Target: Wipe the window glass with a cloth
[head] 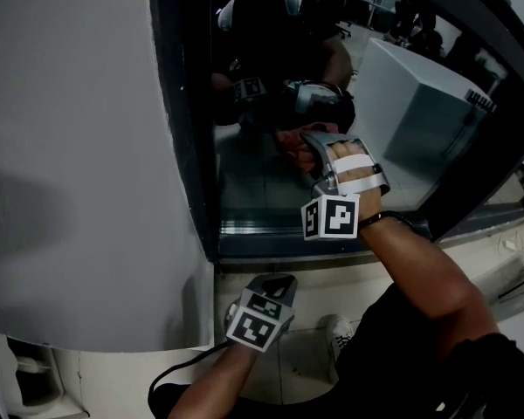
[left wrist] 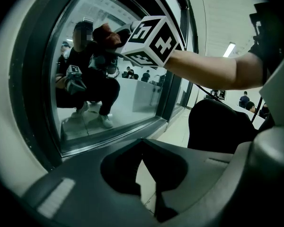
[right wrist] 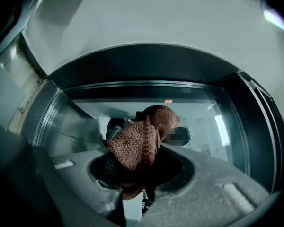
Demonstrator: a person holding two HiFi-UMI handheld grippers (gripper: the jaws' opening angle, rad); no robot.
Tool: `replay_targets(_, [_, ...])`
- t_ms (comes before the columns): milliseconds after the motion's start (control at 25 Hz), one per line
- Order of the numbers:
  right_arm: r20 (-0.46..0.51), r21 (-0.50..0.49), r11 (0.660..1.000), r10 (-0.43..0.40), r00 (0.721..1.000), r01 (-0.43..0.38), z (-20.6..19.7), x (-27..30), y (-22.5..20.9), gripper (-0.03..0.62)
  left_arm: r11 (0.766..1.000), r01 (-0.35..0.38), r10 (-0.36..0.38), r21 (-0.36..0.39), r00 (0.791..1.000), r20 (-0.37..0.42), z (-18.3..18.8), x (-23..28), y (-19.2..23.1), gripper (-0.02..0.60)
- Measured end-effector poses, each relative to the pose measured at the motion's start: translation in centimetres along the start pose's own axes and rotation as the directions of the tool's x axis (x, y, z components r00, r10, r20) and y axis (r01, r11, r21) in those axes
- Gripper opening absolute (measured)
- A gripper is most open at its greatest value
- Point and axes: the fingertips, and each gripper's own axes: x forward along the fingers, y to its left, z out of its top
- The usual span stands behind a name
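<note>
right gripper clenched on brown knitted cloth, cloth against lower window glass | left gripper clenched on nothing, below the glass, farther off | most glass lies above cloth

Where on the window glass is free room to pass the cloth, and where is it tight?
Bare glass lies left of the cloth, up to the side frame, and right of it toward the slanted frame. It is tight below, between the right hand-held gripper and the bottom frame.
</note>
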Motion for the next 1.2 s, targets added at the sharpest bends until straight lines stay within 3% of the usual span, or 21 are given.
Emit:
replay_targets(720, [-0.003,-0.001,0.993,0.118,0.993,-0.118,0.2,-0.1,5.6,0.106,1.0,0.011,-0.011,-0.01,1.0,-0.025,-0.9,0.6,0.0,0.017])
replay_targets(1000, [0.058,0.062,0.97,0.232,0.971,-0.235,0.4,-0.5,4.0,0.106,1.0,0.019,-0.019,-0.002,1.0,-0.023,-0.8,1.0,-0.1,0.017])
replay_targets(1080, [0.082,0.075,0.977,0.192,0.978,-0.198,0.4,-1.3,1.4,0.106,1.0,0.019,-0.019,-0.001,1.0,-0.021,-0.7,1.0,-0.2,0.017])
replay_targets(1200, [0.074,0.079,0.995,0.052,0.996,-0.057,-0.2,-2.7,-5.3,0.106,1.0,0.019,-0.019,-0.003,1.0,-0.024,-0.8,1.0,-0.1,0.017])
